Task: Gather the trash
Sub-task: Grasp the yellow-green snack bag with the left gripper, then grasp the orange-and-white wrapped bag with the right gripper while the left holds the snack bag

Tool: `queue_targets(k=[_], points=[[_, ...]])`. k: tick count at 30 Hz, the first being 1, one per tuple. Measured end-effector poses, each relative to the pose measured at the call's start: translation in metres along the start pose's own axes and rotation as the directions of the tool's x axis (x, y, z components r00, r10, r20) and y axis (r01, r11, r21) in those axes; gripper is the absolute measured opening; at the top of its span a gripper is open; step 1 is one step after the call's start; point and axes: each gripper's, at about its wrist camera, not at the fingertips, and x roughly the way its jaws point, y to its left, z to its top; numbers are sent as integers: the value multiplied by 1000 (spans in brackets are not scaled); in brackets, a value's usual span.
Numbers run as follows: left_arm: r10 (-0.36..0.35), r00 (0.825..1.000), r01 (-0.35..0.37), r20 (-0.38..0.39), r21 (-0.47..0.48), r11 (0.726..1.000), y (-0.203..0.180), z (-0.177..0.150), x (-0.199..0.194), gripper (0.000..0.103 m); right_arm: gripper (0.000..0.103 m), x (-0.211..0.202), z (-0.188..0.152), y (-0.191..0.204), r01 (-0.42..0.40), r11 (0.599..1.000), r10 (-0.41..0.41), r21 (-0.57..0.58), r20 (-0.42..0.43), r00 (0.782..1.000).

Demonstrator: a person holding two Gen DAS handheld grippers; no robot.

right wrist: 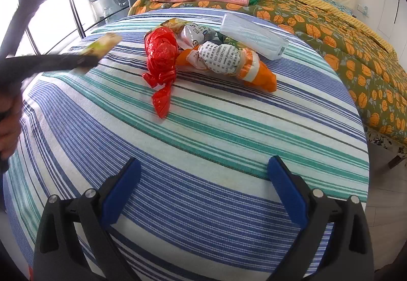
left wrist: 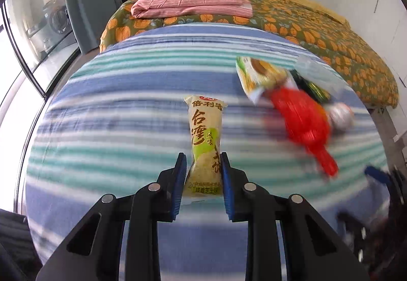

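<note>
In the left wrist view the left claw (left wrist: 202, 166) grips a pale yellow snack packet (left wrist: 205, 133) with brown Chinese lettering and a green patch, its blue pads (left wrist: 180, 179) pressing the packet's lower part from both sides. The packet stands up the middle of the frame over a striped cloth (left wrist: 114, 103) of blue, teal and white. To the right, blurred, lie a red plastic bag (left wrist: 302, 123) and a green-and-white wrapper (left wrist: 259, 75).

In the right wrist view the right claw (right wrist: 203, 174) stands wide with nothing between its fingers, at the bottom of the frame above the cloth. The trash heap sits in the upper middle: the red bag, an orange-and-white wrapper (right wrist: 257, 72), a crumpled printed wrapper (right wrist: 221, 57) and a clear pack of face masks (right wrist: 251, 34). At the left edge, blurred, the left claw carries the packet. A bed with an orange-leaf quilt (right wrist: 343, 34) fills the upper right.
</note>
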Motion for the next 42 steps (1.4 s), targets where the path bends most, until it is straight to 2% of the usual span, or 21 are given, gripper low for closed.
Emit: queue_targets(k=[5, 8, 9, 11, 13, 15, 17, 19, 20, 23, 37, 42], points=[[-50, 999, 50, -17, 6, 999, -6, -62, -36, 27, 96, 0, 0, 0, 1, 1000, -1, -1, 0, 1000], [-51, 999, 51, 3, 8, 999, -13, -81, -42, 29, 96, 0, 0, 0, 0, 1000, 0, 0, 0, 1000], [-39, 999, 39, 15, 12, 999, -16, -84, -42, 33, 96, 0, 0, 0, 1, 1000, -1, 0, 0, 1000], [-14, 999, 13, 31, 9, 1000, -18, -87, -39, 60, 96, 0, 0, 0, 0, 1000, 0, 0, 0, 1000], [1, 999, -1, 40, -3, 1000, -17, -86, -34, 71, 96, 0, 0, 0, 0, 1000, 0, 0, 0, 1000], [27, 999, -27, 25, 0, 1000, -17, -85, -26, 74, 96, 0, 0, 0, 0, 1000, 0, 0, 0, 1000], [53, 998, -53, 35, 18, 998, -20, -86, -24, 85, 96, 0, 0, 0, 0, 1000, 0, 0, 0, 1000], [59, 998, -59, 32, 2, 998, -18, -86, -23, 89, 96, 0, 0, 0, 0, 1000, 0, 0, 0, 1000], [54, 998, -54, 24, -10, 998, -15, -85, -22, 94, 96, 0, 0, 0, 0, 1000, 0, 0, 0, 1000], [50, 999, -50, 12, 2, 999, -17, -85, -20, 98, 97, 0, 0, 0, 0, 1000, 0, 0, 0, 1000], [52, 999, -52, 12, -6, 999, -17, -86, -19, 99, 97, -1, 0, -1, -4, 1000, 4, 3, 1, 1000], [51, 999, -51, 12, -7, 999, -17, -86, -19, 99, 97, -10, 7, -24, -96, 993, 93, 64, 38, 995]])
